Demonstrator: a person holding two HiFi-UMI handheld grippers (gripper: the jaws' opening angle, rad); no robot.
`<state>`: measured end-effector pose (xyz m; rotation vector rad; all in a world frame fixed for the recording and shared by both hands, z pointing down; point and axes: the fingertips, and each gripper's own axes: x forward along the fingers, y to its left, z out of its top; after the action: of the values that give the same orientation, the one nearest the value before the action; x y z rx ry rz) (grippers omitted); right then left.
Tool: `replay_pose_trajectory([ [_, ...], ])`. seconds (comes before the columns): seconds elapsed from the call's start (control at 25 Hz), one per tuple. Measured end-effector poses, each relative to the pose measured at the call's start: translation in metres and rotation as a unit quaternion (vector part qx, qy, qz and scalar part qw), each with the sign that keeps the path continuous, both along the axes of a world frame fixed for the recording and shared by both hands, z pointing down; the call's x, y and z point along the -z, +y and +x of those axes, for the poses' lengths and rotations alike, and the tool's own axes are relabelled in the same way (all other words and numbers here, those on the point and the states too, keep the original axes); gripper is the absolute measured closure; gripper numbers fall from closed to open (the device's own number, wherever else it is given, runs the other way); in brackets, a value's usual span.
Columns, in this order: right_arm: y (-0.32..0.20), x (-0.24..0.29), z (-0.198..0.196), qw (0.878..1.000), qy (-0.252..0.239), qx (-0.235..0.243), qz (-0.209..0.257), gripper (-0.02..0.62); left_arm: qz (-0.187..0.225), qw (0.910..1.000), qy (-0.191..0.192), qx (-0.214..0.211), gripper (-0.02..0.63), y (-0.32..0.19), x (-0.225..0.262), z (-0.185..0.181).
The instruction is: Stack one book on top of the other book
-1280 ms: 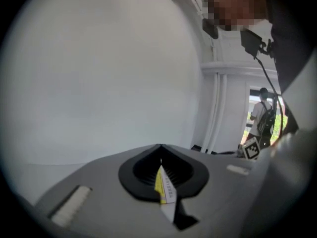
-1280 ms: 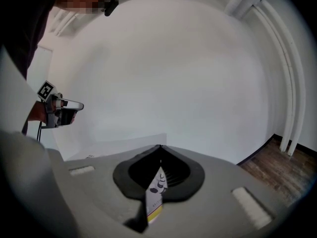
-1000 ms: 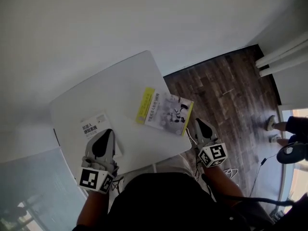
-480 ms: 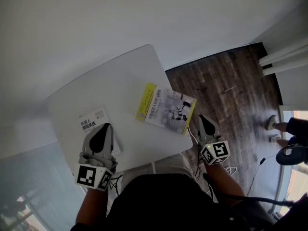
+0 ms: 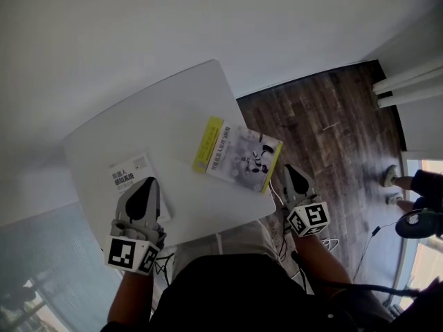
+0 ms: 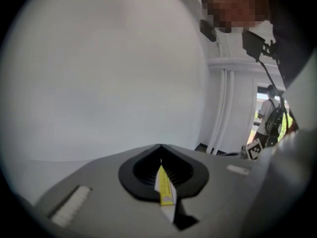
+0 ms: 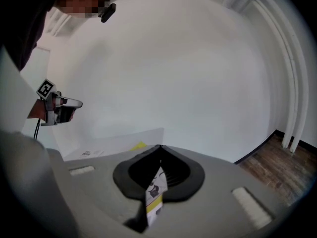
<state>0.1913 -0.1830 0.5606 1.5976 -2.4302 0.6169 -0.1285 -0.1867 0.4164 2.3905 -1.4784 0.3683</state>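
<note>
Two books lie flat on the white counter, well apart: a white book at the near left and a yellow-banded book at the right, its right edge seemingly past the counter's rim. Both look like thin paperbacks, so probably light, bendy and smooth-covered. That overhanging edge looks the easiest place to pinch, close to the spine side if reachable, to limit sagging. The left gripper hangs over the white book's near corner with its fingers clenched, and the right gripper, just beside the yellow-banded book, is likewise clenched on nothing. The white book's near part is covered, so contact there cannot be told, and the cover print is too small to read.
</note>
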Motion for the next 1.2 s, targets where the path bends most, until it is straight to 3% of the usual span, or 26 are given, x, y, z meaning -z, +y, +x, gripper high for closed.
replay_pose_trajectory([
  [0.92, -0.012, -0.020, 0.004, 1.000, -0.010, 0.029, -0.005, 0.594, -0.013, 0.9996, -0.007, 0.022, 0.600, -0.010, -0.020, 0.007],
  [1.2, -0.016, -0.036, 0.002, 0.999, -0.031, 0.039, -0.013, 0.594, -0.023, 0.9997, -0.006, 0.007, 0.600, -0.014, -0.028, 0.023],
])
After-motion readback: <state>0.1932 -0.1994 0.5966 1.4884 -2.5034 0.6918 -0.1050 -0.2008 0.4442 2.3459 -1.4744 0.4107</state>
